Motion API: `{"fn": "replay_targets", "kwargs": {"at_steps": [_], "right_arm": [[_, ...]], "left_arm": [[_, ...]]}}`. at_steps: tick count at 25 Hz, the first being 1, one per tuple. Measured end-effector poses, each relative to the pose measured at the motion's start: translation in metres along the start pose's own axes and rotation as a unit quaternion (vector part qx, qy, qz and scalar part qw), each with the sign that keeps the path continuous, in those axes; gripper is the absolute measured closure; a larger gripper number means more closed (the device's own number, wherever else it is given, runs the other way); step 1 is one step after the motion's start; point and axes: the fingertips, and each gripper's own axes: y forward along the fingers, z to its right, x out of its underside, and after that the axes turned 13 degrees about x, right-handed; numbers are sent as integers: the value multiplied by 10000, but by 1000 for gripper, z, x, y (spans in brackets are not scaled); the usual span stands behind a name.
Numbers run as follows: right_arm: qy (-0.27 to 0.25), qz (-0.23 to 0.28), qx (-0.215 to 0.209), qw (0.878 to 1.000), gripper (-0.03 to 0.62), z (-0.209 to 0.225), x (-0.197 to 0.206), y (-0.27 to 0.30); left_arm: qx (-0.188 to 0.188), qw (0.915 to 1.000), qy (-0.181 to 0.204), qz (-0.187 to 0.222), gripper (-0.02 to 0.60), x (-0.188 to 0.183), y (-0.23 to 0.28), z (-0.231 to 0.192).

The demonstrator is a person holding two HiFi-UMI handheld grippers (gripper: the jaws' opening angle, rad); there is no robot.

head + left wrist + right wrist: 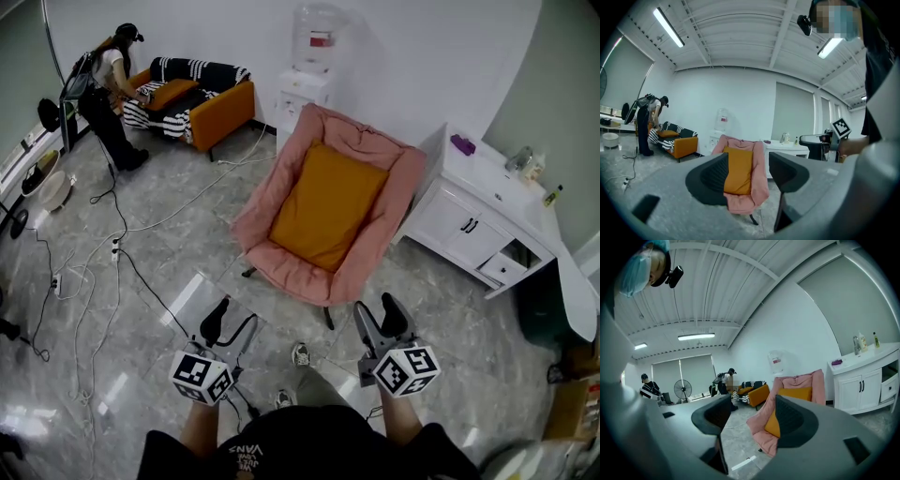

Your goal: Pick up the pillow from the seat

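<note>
An orange pillow [327, 205] lies on the seat of a pink folding chair [262, 214] in the middle of the room. It shows between the jaws in the left gripper view as the orange pillow [739, 169], and at the right jaw in the right gripper view as the pillow [795, 393]. My left gripper [228, 316] hangs open, short of the chair's front edge on the left. My right gripper [379, 314] is open too, in front of the chair's right corner. Neither holds anything.
A white cabinet [473, 211] stands right of the chair, a water dispenser [307, 82] behind it. An orange sofa [217, 117] with a person [110, 89] bending over it is at the back left. Cables [105, 255] trail across the grey floor on the left.
</note>
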Motion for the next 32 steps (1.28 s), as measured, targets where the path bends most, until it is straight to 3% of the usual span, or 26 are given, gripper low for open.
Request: {"fn": "replay_targets", "kwargs": {"at_steps": [15,32], "right_arm": [[272,80,-235,9993,318,14,-21,132],[319,-146,-160,9993,318,53,-35,255]], "left_arm": [[-238,9991,349,-2,316,-42,75,-89],[-180,9994,300,-65,318,-57,185,-173]]}}
